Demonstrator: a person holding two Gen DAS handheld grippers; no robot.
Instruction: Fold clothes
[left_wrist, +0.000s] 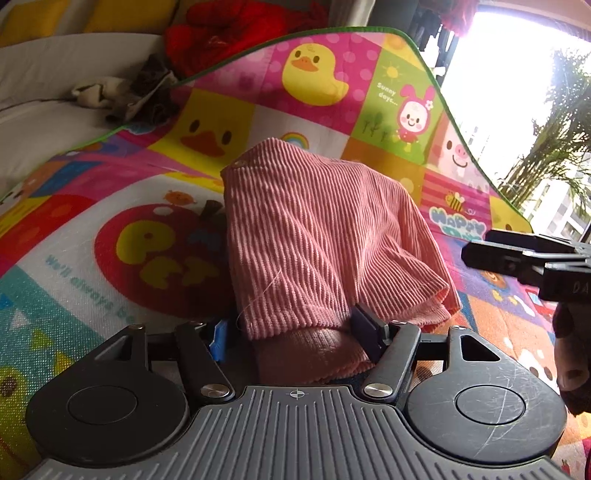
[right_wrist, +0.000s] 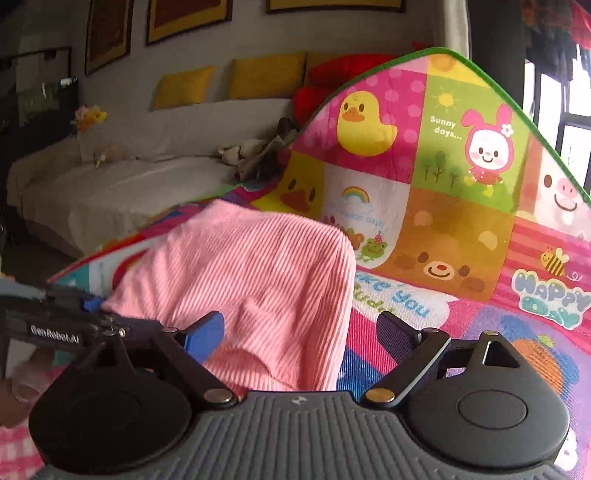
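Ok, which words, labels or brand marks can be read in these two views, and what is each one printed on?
"Sunny days..." on the play mat, by the pink bunny.
"HAPPY DAY" on the mat, under the bee.
"PET" on the mat's red apple.
"We'll always be" on the mat, cut off by the left gripper.
"GenRobot.AI" on the left gripper's body, seen from the right wrist.
"...ke you" on the mat, partly hidden by the pink garment.
Rainbow caption: too blurred.

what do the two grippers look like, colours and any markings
Both match: the left gripper and right gripper have grey ribbed bodies, black round side discs, black linkage bars with silver pivots, and blue finger pads. White lettering marks the left gripper's side.
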